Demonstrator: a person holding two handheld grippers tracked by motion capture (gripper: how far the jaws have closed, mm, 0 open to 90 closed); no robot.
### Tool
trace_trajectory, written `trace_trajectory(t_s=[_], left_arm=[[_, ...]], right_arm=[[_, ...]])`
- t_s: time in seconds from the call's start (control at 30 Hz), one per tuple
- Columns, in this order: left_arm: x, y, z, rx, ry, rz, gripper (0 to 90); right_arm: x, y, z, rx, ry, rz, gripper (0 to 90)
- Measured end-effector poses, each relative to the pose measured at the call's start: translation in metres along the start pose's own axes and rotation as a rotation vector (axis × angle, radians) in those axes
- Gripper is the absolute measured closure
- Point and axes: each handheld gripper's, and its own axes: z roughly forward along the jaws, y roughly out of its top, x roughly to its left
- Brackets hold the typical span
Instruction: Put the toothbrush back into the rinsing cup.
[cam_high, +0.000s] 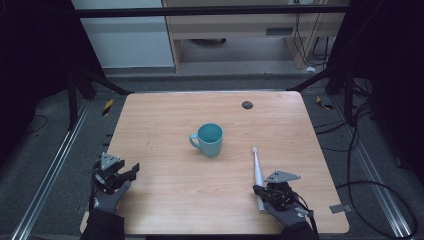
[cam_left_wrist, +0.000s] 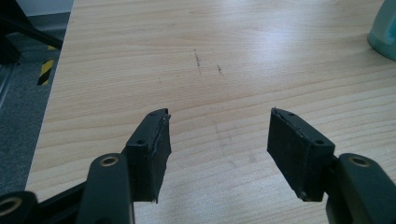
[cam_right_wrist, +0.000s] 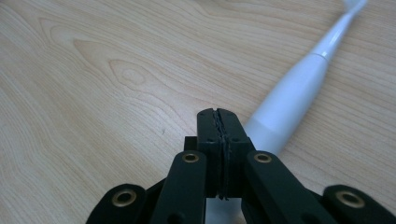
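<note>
The right tool, jaws pressed together on nothing, rests over the butt of a white electric toothbrush lying flat on the bench, apparently lined up for a grasp. The brush head points toward a teal mug standing upright mid-bench, well apart. The left tool waits wide open and empty near the front-left corner. A small dark disc sits far back; nothing blocks the path.

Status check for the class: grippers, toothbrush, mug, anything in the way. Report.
Left gripper open, empty, over bare table. Right gripper shut, empty, beside toothbrush. Toothbrush flat on table, right of mug. Nothing between them.
</note>
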Motion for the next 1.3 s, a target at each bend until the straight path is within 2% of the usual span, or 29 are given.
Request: trace_trajectory(t_s=[0.33,0.4,0.5,0.6,0.77,1.17,1.3], left_arm=[[0.0,0.0,0.0,0.002,-0.003,0.002,38.3],[0.0,0.0,0.0,0.003,-0.004,0.003,38.3],[0.0,0.0,0.0,0.002,-0.005,0.002,38.3],[0.0,0.0,0.001,0.004,-0.006,0.002,38.3],[0.0,0.0,0.0,0.004,-0.007,0.002,38.4],[0.0,0.0,0.001,0.007,-0.009,0.004,38.3],[0.0,0.0,0.001,0.005,-0.012,0.0,38.0]], right_arm=[[-0.003,0.0,-0.001,0.005,-0.007,0.001,87.9],[-0.003,0.0,-0.003,-0.012,-0.003,-0.005,87.6],[-0.007,0.002,-0.01,-0.043,-0.031,0.01,87.5],[-0.019,-0.001,-0.018,-0.066,-0.076,0.046,87.6],[-0.026,-0.008,-0.021,-0.023,-0.131,0.059,87.6],[-0.03,-0.012,-0.022,0.003,-0.149,0.071,87.1],[-0.031,-0.011,-0.024,-0.01,-0.16,0.071,85.2]])
